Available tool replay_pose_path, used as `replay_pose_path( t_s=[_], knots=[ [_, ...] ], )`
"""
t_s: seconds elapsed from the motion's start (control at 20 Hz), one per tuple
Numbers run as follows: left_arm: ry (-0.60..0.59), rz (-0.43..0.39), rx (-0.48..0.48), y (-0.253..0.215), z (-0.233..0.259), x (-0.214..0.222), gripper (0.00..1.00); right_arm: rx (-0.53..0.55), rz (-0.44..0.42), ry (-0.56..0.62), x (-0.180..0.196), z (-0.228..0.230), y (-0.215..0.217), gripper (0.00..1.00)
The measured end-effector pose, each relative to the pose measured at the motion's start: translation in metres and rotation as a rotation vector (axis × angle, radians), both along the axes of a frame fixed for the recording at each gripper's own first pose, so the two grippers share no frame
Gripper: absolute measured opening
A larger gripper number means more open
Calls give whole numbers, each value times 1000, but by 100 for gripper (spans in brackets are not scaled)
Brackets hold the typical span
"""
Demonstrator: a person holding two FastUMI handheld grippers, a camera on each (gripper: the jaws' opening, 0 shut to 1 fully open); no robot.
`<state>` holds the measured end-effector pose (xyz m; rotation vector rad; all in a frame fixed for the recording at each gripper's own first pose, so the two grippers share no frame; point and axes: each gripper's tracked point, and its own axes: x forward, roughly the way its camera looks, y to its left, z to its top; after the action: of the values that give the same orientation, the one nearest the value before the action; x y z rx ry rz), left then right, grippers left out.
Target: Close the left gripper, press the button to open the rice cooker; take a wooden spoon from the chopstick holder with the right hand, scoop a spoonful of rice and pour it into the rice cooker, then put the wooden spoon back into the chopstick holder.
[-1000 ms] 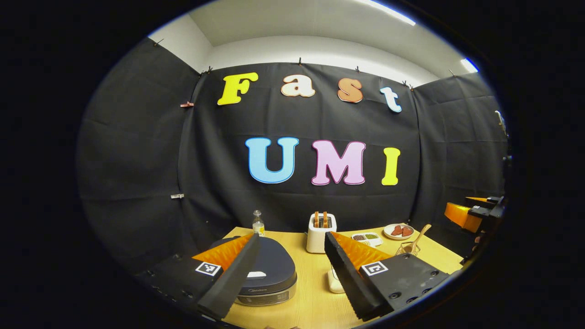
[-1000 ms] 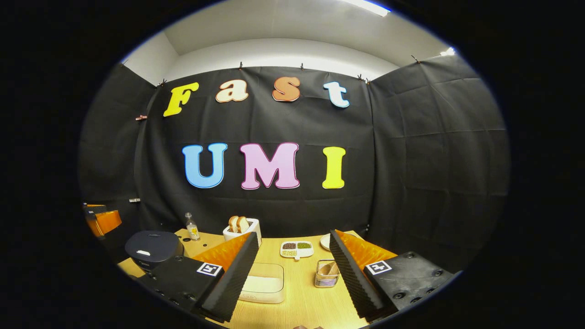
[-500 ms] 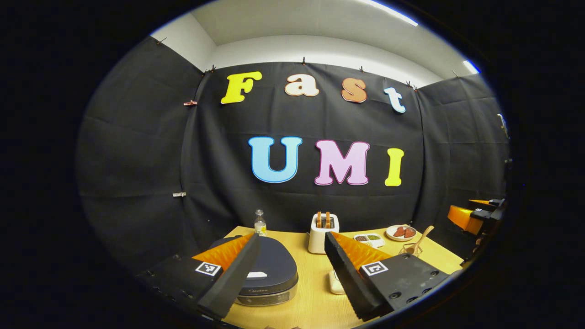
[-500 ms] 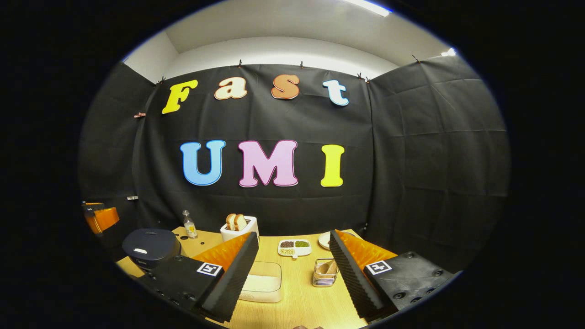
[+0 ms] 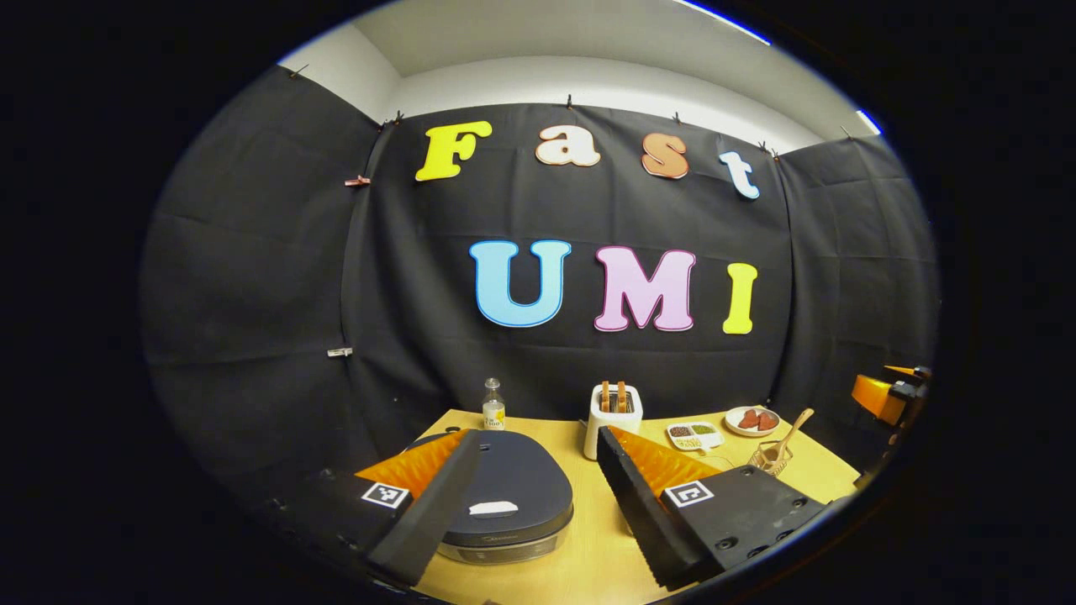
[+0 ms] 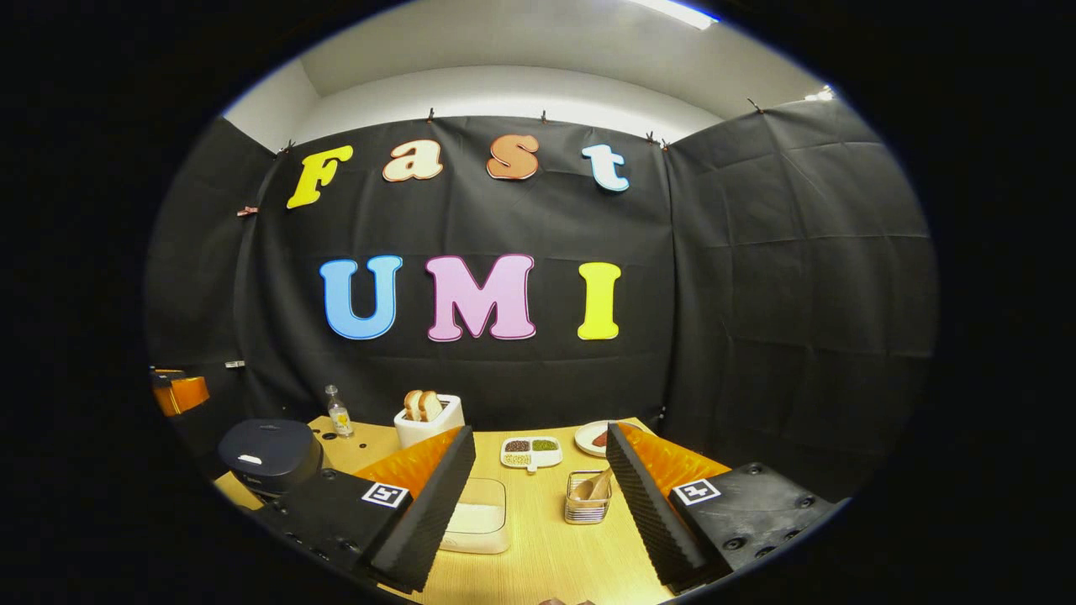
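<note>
Rice cooker (image 5: 513,491) now nearer left hand-held gripper (image 5: 538,454)

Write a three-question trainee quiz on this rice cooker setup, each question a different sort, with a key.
1. True or false: the rice cooker lid is already open.
2. Multiple choice: where is the wooden spoon now? A) held in the right claw B) standing in the chopstick holder C) lying on the table
3. Fill in: the left claw has its fingers ____, with the cooker's white button showing between them.

Key: 1 false, the lid is down. 2 B. 3 open, spread apart.
</note>
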<state>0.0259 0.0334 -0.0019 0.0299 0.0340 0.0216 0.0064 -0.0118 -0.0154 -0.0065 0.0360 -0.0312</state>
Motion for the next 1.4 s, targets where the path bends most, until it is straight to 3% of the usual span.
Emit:
replay_pose_path(
  t_s=[0.15,0.3,0.35,0.45,0.5,0.6,0.75,1.4],
  knots=[
    [22,1,26,13,0,8,82,2,-13,13,-3,-5,-5,98],
    [67,-4,34,25,-8,16,60,5,-26,23,-6,-8,-10,98],
    [90,-7,30,28,-14,18,58,4,-31,27,-6,-9,-11,98],
    [132,-16,-3,32,-28,22,48,-2,-40,30,-8,-11,-14,98],
    [153,-18,-30,33,-35,24,38,-5,-43,30,-10,-11,-15,98],
    [191,-26,-74,35,-49,26,27,-11,-51,31,-13,-11,-18,98],
    [217,-27,-79,40,-60,34,10,-13,-65,41,-16,-14,-23,98],
    [400,-43,-97,50,-139,79,6,-11,-93,97,-26,-27,-33,98]
  ],
)
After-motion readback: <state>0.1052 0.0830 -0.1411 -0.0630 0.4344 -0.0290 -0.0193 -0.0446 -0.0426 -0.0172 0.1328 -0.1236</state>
